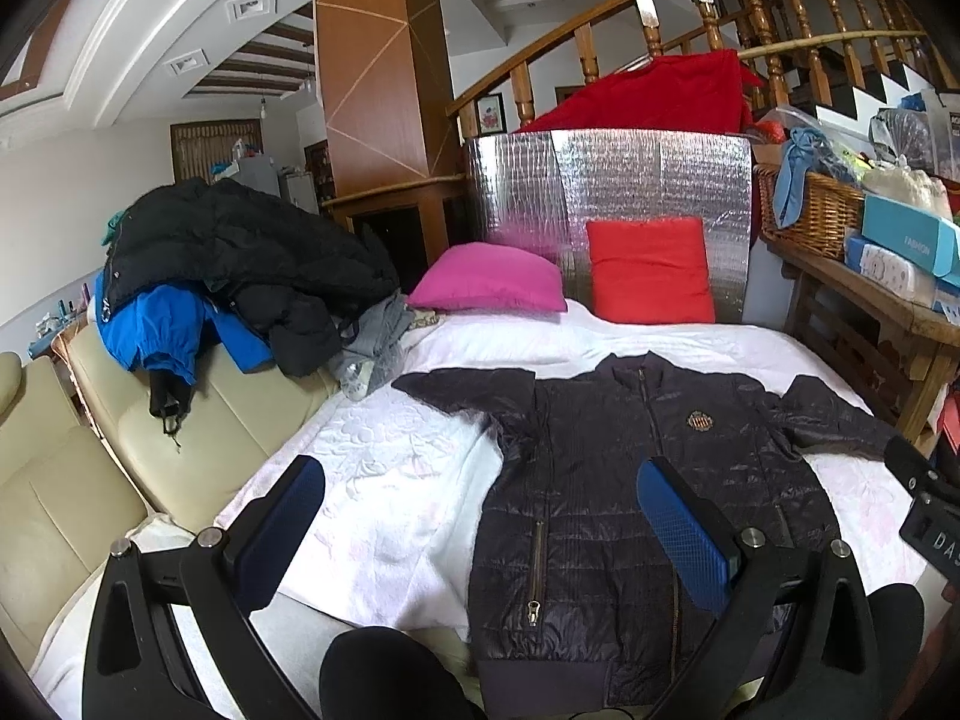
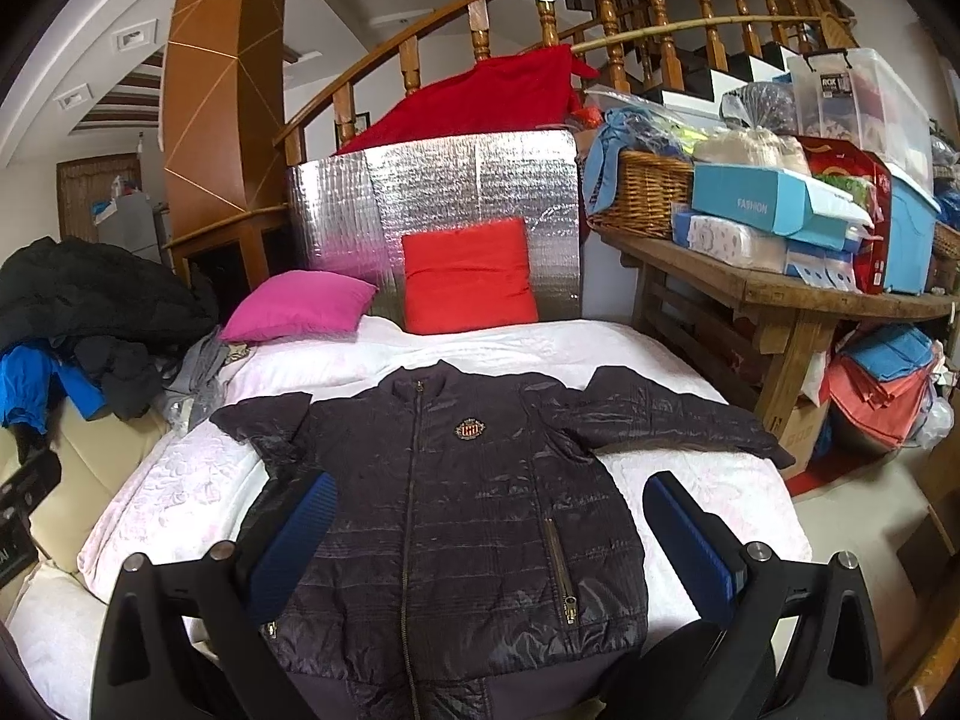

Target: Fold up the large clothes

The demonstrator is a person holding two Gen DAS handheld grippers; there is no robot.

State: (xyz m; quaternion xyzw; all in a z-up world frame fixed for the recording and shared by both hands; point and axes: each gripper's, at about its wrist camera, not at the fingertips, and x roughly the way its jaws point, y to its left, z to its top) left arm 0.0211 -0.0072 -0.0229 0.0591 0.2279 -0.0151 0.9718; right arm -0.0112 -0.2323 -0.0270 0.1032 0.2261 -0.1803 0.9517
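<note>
Dark quilted jacket is laid flat on the bed, front up, zipped, collar toward the pillows, hem toward the camera. Both sleeves are spread outward: one toward the wooden worktop side, the other toward the sofa side. No fold is seen anywhere on it, so folding is judged not yet started; only the spreading-out looks done. Sleeves in, sides in and the hem-to-collar fold are all judged still to do.

Left gripper is held above the hem end, on the sofa side of the jacket, fingers spread wide, nothing gripped. Right gripper is held above the lower body of the jacket, fingers likewise wide apart and empty. Contact with the fabric cannot be told for either.

Pink pillow and red pillow are at the head of the bed, well apart from the jacket. A pile of black and blue coats is on the cream sofa beside the bed, presumably queued.
</note>
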